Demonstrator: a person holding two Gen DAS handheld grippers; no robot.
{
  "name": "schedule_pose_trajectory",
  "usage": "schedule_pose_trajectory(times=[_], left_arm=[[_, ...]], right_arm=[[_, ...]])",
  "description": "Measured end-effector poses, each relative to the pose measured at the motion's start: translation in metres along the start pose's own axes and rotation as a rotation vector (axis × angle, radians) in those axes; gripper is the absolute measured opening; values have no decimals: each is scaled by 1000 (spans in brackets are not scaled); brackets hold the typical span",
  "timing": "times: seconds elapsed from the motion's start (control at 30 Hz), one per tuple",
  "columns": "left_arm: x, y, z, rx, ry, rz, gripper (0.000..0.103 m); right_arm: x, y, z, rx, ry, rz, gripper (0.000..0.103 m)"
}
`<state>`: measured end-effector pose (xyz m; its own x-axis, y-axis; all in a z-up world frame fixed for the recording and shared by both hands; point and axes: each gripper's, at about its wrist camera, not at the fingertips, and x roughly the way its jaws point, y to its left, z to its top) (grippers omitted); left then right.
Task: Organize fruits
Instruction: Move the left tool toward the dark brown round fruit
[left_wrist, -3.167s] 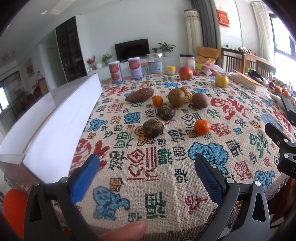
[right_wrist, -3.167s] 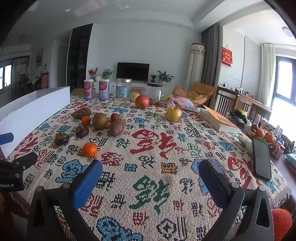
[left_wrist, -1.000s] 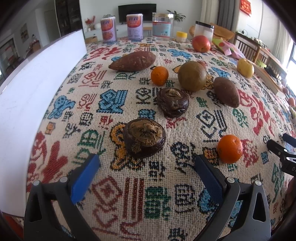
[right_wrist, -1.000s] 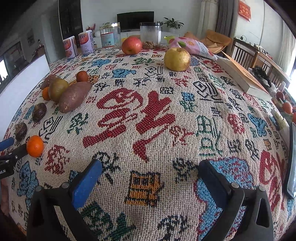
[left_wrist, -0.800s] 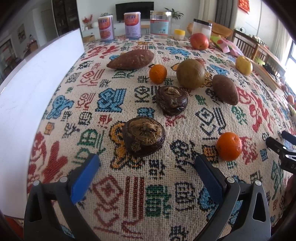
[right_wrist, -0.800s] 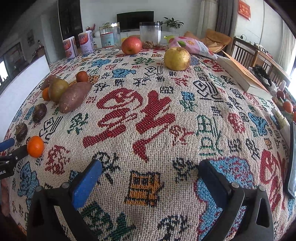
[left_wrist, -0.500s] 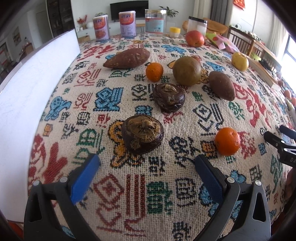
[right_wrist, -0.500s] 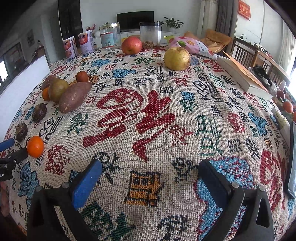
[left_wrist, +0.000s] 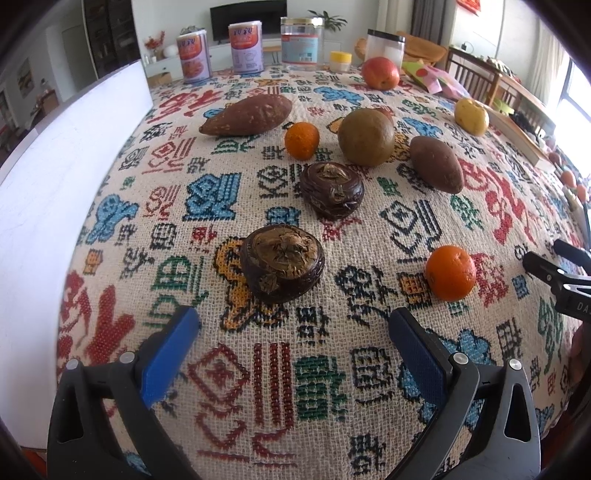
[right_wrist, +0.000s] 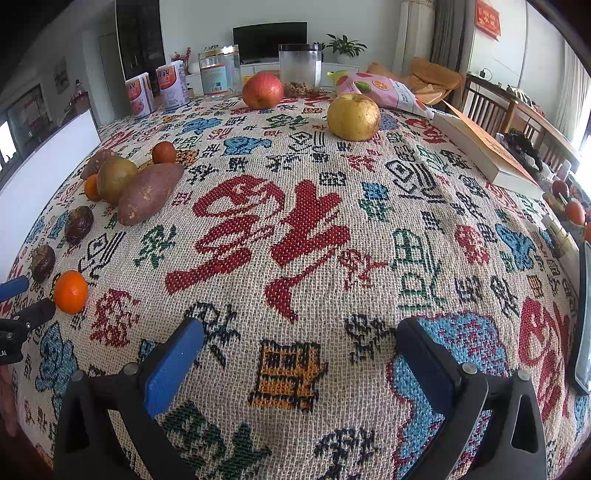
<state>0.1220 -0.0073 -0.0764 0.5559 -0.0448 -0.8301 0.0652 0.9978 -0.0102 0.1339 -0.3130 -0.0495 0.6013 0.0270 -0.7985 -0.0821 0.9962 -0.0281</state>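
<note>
Left wrist view: the left gripper (left_wrist: 291, 338) hangs spread wide and empty above the tabletop (left_wrist: 258, 369), a dark water chestnut (left_wrist: 282, 263) just ahead, an orange (left_wrist: 450, 272) beside it.

Right wrist view: the right gripper (right_wrist: 299, 349) is also agape, empty, near the front edge; a yellow apple (right_wrist: 353, 117) and red apple (right_wrist: 262, 90) sit toward the far edge.

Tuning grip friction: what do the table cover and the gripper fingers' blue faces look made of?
Table cover: coarse woven fabric, matte; open weave and stitched-looking coloured characters show clearly. Left gripper fingers' blue faces: smooth, matte, probably rubber or soft plastic, on black hard-plastic arms with metal rivets. Right gripper looks the same.
</note>
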Motion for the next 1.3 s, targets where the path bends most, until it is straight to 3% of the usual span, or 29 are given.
schedule_pose_trajectory(times=[0.97, 1.3], left_arm=[[-4, -1, -3, 3, -15, 1, 103], [-2, 0, 1, 27, 24, -12, 103]], right_arm=[[0, 0, 0, 0, 0, 0, 103], [0, 0, 0, -1, 0, 0, 103]])
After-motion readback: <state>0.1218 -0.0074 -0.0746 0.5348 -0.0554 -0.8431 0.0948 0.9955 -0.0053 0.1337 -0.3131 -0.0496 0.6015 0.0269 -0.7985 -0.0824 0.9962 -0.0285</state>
